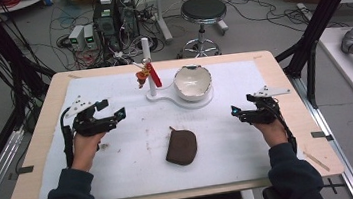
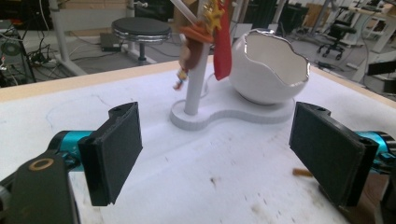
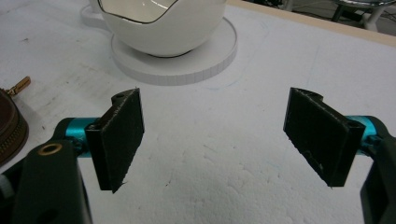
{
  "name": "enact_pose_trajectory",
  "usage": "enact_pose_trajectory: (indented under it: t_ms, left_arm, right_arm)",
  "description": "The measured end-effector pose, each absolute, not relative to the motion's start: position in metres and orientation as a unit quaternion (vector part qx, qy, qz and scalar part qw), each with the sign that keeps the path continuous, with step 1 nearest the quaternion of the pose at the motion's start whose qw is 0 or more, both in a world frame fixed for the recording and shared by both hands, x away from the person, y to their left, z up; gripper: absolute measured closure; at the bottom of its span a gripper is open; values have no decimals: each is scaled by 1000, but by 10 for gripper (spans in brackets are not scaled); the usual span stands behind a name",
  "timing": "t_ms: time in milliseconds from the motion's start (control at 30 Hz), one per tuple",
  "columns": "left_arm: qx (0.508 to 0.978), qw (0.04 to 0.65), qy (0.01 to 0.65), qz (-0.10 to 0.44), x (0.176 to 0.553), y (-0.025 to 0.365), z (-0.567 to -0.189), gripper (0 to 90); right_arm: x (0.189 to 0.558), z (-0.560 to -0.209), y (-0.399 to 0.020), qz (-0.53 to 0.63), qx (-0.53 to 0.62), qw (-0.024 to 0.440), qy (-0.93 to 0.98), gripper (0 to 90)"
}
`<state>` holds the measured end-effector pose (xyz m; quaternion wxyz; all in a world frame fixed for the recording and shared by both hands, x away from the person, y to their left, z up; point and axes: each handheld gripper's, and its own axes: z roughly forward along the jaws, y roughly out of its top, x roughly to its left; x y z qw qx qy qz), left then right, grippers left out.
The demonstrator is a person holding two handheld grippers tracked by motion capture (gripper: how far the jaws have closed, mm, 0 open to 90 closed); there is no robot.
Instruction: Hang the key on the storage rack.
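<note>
Left gripper [image 1: 111, 108] at centre left of the high view, above the white mat [image 1: 121, 161], jaws spread wide and gripping nothing, held in a hand [image 1: 85, 149] entering from the lower left. In the left gripper view, same gripper [image 2: 219, 158] with its two black pads far apart at the left and right of the frame, bare mat between them, touching nothing. Beyond the pads, in the upper middle of that frame, a white post [image 2: 196, 77] rising from a white stand base [image 2: 219, 114], a small red-and-orange figure [image 2: 205, 35] hanging at the post, and an eggshell-shaped white bowl [image 2: 268, 67] seated on the same base at the upper right. Right gripper [image 1: 239, 113] at centre right of the high view, likewise spread wide and empty, held in the other hand [image 1: 273, 133]. In the right gripper view, its own pads [image 3: 212, 140] well apart over bare mat, clasping nothing; white bowl [image 3: 161, 25] on its round base at top centre of the frame. Brown zip pouch [image 1: 181, 147] lying flat on the mat in the lower middle of the high view, between the two grippers and apart from both; edge of the pouch [image 3: 11, 128] with its brass zip pull at the left border of the right gripper view. Black stool [image 1: 202, 11] on the floor beyond the table, top centre of the high view.
</note>
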<state>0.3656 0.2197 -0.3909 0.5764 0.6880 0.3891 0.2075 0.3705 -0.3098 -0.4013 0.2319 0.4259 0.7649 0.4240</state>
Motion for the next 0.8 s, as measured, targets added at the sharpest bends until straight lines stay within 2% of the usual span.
enact_pose_trajectory:
  t_ms: [200,367,567,800]
  left_arm:
    - [686,580,379,224,356,230,-402,192]
    - [691,575,375,226,357,240,-412,233]
    - [701,573,371,205,361,246,-420,227]
    - [697,567,380,220,357,251,-418,187]
  right_arm:
    - [372,-405,-308,414,420,226,776,204]
    - [367,-403,-303,402,392,246,790,205]
    - [368,-404,-302,402,403,242,786,205]
    - [366,-404,-304,410,402,237,783,205]
